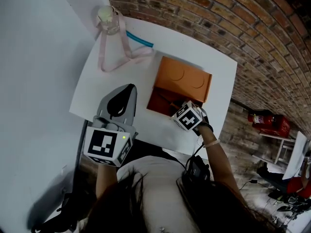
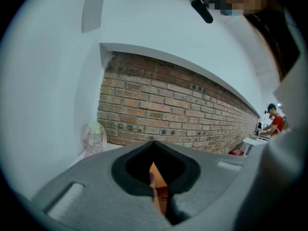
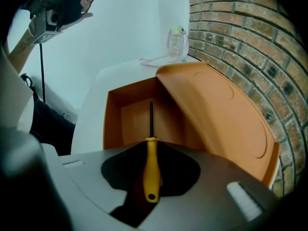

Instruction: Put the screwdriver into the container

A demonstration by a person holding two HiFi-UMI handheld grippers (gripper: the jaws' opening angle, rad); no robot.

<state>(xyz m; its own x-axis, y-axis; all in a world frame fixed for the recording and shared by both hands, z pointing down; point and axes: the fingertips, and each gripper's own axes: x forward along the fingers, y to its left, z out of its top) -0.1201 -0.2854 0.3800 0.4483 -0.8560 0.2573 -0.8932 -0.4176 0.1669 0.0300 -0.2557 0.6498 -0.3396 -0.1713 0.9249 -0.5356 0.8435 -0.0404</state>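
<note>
An orange container point(image 1: 160, 102) stands on the white table point(image 1: 107, 86) with its lid point(image 1: 183, 76) swung up and back. My right gripper point(image 1: 174, 107) points steeply down over the open box and is shut on the screwdriver point(image 3: 152, 170). The yellow handle sits between the jaws and the dark shaft point(image 3: 150, 119) points into the container point(image 3: 113, 124), beside its lid point(image 3: 216, 109). My left gripper point(image 1: 129, 88) hovers over the table left of the box, jaws together and holding nothing. In the left gripper view, a strip of the orange container point(image 2: 157, 175) shows past the left gripper point(image 2: 154, 144).
A clear bottle point(image 1: 109, 19) with a pink strap point(image 1: 116, 55) stands at the table's far left corner, a teal strip point(image 1: 140, 39) beside it. A brick wall point(image 1: 233, 28) runs behind the table and a white wall lies to the left. Red equipment point(image 1: 268, 122) sits on the floor at right.
</note>
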